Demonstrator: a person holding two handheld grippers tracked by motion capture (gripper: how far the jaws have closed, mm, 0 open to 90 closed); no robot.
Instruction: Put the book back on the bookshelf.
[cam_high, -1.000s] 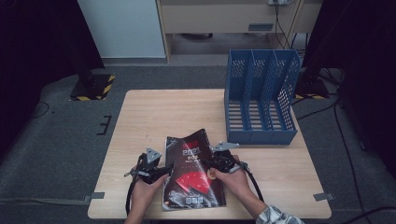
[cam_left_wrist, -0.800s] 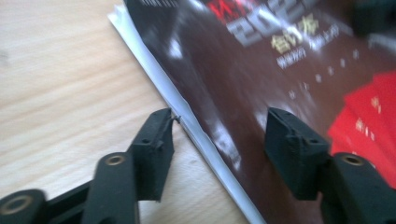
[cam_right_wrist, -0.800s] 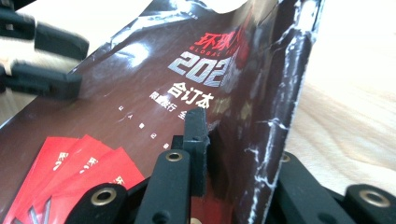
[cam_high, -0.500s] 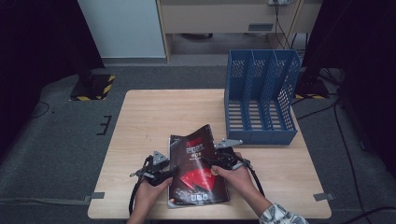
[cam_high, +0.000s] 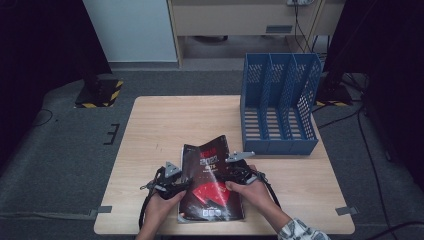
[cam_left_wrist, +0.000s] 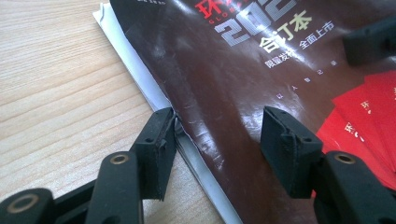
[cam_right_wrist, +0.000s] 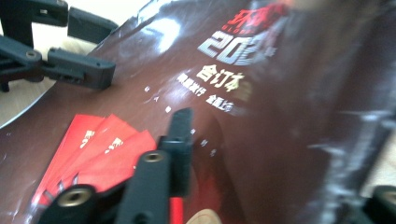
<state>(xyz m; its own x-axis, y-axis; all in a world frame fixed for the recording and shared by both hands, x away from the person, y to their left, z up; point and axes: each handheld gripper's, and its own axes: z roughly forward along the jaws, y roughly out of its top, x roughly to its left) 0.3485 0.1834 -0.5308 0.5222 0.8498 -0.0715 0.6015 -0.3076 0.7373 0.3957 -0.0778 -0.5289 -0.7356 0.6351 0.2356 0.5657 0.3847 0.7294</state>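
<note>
Landmark taken: the magazine (cam_high: 212, 182), dark glossy cover, laid flat on the wooden surface (cam_high: 165, 125) near its front edge, centred between the two hands.

Left of the magazine: the left claw (cam_high: 186, 184) is held at the magazine's left edge. In the left gripper view (cam_left_wrist: 217, 140) its jaws are seen partly spread, one pad touching the page edge where white inner pages peek out, the other pad resting over the dark cover; the edge sits between them but no pinch is seen. The jaws have just been opening a little.

On the magazine: large silver digits "202" are read, last digit cut off; red Chinese title above with small Latin letters starting "GLO", not fully legible. Yellowish "合订本" and white "全面上市" are read below the digits. A fan of red sheets (cam_right_wrist: 100, 149) is printed at the lower cover. Cover bulges upward in the right gripper view.

Right of the magazine: the right claw (cam_high: 223, 176) is placed at the magazine's right side. Its jaws are seen set wide across the cover, one over the red print; whether a grip is made cannot be told. The jaws have just been closing.

Further right and behind the magazine: a blue file rack (cam_high: 280, 107), three slots, standing upright, well apart.
</note>
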